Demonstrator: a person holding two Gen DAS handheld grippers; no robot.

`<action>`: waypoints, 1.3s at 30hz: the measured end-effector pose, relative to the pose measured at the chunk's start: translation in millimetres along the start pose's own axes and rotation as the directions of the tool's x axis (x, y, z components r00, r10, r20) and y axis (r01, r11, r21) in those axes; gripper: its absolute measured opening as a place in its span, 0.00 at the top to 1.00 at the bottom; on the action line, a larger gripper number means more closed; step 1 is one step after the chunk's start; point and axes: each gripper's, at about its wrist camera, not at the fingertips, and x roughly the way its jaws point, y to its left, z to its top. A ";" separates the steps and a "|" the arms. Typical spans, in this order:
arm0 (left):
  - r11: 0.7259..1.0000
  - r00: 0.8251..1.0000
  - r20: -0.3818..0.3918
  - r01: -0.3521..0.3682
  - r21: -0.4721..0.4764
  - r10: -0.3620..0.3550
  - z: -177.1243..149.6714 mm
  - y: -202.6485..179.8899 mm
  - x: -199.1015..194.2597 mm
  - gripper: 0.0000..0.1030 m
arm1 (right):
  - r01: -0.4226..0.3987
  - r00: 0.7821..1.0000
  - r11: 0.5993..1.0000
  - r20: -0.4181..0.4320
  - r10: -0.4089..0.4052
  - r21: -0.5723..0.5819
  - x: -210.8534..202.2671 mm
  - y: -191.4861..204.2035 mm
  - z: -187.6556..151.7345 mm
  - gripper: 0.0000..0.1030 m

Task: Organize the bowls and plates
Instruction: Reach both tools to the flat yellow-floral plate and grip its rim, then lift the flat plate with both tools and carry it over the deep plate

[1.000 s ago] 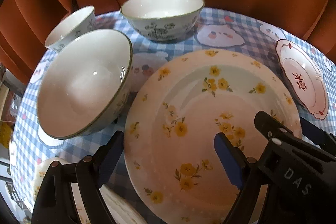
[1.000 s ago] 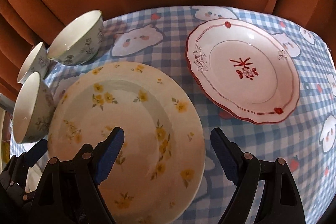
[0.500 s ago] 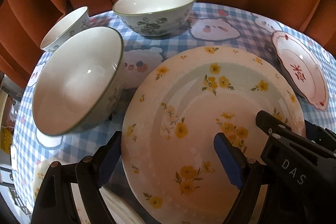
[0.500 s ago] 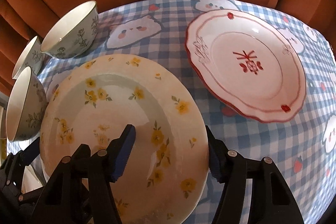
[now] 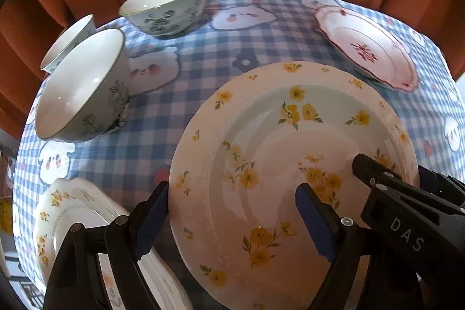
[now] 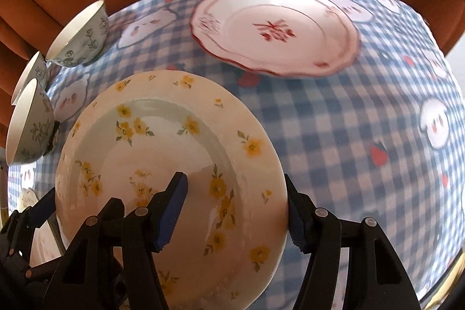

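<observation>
While both grippers straddled opposite edges of it, the yellow-flowered plate (image 5: 290, 164) appeared lifted clear of the blue checked tablecloth (image 5: 203, 71), and every other dish is placed here from that plate. Far to its left in the left wrist view, two bowls sat together at the cloth's edge, the small bowl (image 5: 69, 39) behind the near bowl (image 5: 84, 89). Below them, left of the plate, lay a scalloped plate (image 5: 66, 211) with yellow sprigs, partly hidden by a black finger. Beyond the plate's upper left stood a third bowl (image 5: 168, 5) with dark leaf prints.

The left gripper (image 5: 232, 220) stood wide: one blue pad sat just outside the plate's left rim and the other over its inner face, and I cannot tell whether either pressed on it. The right gripper (image 6: 232, 211) had just closed in on the plate's right edge, one pad on the inner face and one against the rim's outer side, so it seemed to pinch the plate. Beyond the plate's upper right, well apart, lay the red-rimmed plate (image 6: 276, 28).
</observation>
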 end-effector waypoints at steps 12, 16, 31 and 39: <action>0.999 0.999 -0.012 0.045 -0.002 -0.045 3.7 8.1 7.0 0.27 | -0.031 1.000 0.999 0.002 0.032 -0.044 0.5 -7.8 1.2 0.36; 0.998 0.998 -0.015 0.055 -0.021 -0.056 7.2 9.3 9.3 0.27 | -0.046 0.999 0.998 -0.001 0.046 -0.046 3.5 -8.6 6.8 0.36; 0.996 0.996 -0.047 0.078 -0.047 -0.080 5.1 -1.5 -3.5 0.27 | -0.014 1.000 0.998 -0.013 0.014 -0.067 -14.6 -13.9 7.0 0.36; 0.996 0.996 0.002 0.090 -0.007 -0.090 1.1 -3.4 -35.8 0.27 | -0.021 0.999 0.999 0.025 0.022 -0.040 -46.5 -18.9 -2.1 0.36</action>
